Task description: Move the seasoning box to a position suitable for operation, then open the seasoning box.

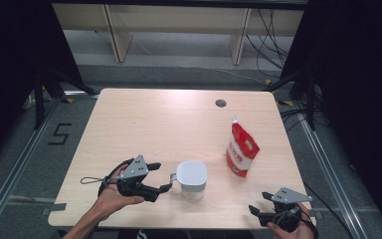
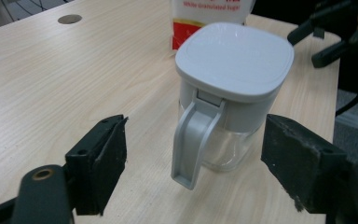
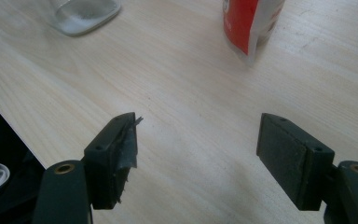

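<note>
Lidded glass canister (image 2: 233, 93) stands on the bench (image 1: 144, 119), its handle between the left gripper's (image 1: 163, 178) parted jaws, unpinched; right gripper (image 1: 259, 203) idles agape; next likely fetching the sugar pouch (image 1: 241, 149).

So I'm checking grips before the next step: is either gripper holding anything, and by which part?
Nothing is held. The left gripper stands open around the jar handle without touching; the right gripper is open over bare table.
</note>
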Available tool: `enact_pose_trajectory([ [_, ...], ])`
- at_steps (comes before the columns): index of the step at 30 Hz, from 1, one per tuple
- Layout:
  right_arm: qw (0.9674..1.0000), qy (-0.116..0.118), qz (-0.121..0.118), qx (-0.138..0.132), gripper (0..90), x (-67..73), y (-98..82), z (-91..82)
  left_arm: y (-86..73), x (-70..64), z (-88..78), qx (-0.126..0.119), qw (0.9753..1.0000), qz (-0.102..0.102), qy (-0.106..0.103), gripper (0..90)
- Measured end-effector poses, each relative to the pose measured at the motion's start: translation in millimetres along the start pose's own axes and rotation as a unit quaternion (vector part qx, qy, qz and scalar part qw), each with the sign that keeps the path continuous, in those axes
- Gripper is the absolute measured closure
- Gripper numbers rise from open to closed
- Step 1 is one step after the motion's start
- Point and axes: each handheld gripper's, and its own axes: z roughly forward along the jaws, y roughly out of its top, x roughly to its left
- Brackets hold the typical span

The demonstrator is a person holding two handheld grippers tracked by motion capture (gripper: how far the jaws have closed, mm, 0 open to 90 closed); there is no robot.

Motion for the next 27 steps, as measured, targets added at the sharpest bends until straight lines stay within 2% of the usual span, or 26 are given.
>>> enact_pose_trajectory([
  [2,1.0,0.0,0.0,0.001,29.9,0.2,0.1,-0.1,2.6,-0.7,-3.7,-0.012,0.9999,-0.012,0.0,20.6],
  [4,0.9999,0.0,0.012,0.001,29.8,2.6,0.1,-0.2,4.7,1.2,-6.0,-0.013,0.9999,-0.001,0.001,20.9],
  [5,1.0,-0.002,0.002,0.0,29.8,1.7,0.6,0.1,5.0,-0.2,-7.1,-0.013,0.9998,-0.011,0.008,20.9],
  [7,1.0,-0.003,0.003,0.0,29.8,2.3,1.1,0.4,6.1,0.2,-8.8,-0.015,0.9998,-0.008,0.007,21.2],
  [9,1.0,-0.004,-0.001,0.0,29.8,1.6,1.4,1.1,6.9,-2.0,-8.7,-0.019,0.9995,-0.023,0.004,21.4],
  [11,1.0,-0.001,0.001,0.0,29.8,1.4,1.6,1.5,9.2,-3.5,-9.6,-0.017,0.9995,-0.025,0.008,21.7],
  [12,1.0,-0.001,0.003,0.0,29.8,1.2,1.5,1.4,11.1,-3.3,-9.9,-0.018,0.9997,-0.017,0.008,22.0],
  [13,1.0,-0.002,0.003,0.003,29.8,1.1,1.3,0.9,12.3,-5.5,-10.0,-0.018,0.9995,-0.025,0.012,22.5],
  [14,1.0,-0.002,0.004,0.002,29.8,1.3,1.1,0.7,14.3,-6.2,-9.9,-0.022,0.9996,-0.018,0.009,22.5],
  [15,1.0,-0.005,0.002,0.001,29.8,1.4,1.1,0.2,15.3,-7.4,-10.2,-0.023,0.9995,-0.02,0.011,22.9],
  [17,0.9999,-0.003,0.015,0.006,29.8,3.4,1.1,-0.4,18.5,-10.5,-9.8,-0.024,0.9993,-0.025,0.014,24.0],
  [18,1.0,-0.004,0.0,-0.001,29.8,1.0,1.4,0.5,21.0,-10.4,-8.9,-0.025,0.9996,-0.014,0.009,25.1],
  [20,0.9999,0.003,0.01,0.008,29.8,3.1,2.0,0.4,25.8,-13.5,-6.6,-0.024,0.9995,-0.018,0.013,29.0],
  [22,1.0,0.002,0.007,0.004,29.8,3.0,2.2,0.6,28.8,-13.6,-4.3,-0.025,0.9995,-0.015,0.011,31.0],
  [23,1.0,0.003,0.008,0.002,29.8,3.5,2.3,1.1,29.6,-14.8,-3.1,-0.026,0.9993,-0.025,0.01,34.8],
  [24,1.0,0.002,0.0,-0.001,29.8,2.0,2.4,1.5,31.1,-14.3,-2.0,-0.028,0.9994,-0.018,0.007,41.2],
  [25,1.0,0.002,0.0,-0.001,29.8,2.0,2.4,1.5,32.8,-15.0,-0.8,-0.032,0.9993,-0.017,0.005,41.2],
  [26,1.0,0.001,-0.002,-0.001,29.8,2.1,2.4,1.9,34.6,-15.5,0.6,-0.036,0.9993,-0.013,0.002,51.6],
  [27,1.0,0.001,-0.002,-0.001,29.8,2.1,2.4,1.9,35.9,-15.5,1.5,-0.038,0.9993,-0.004,0.001,51.6],
])
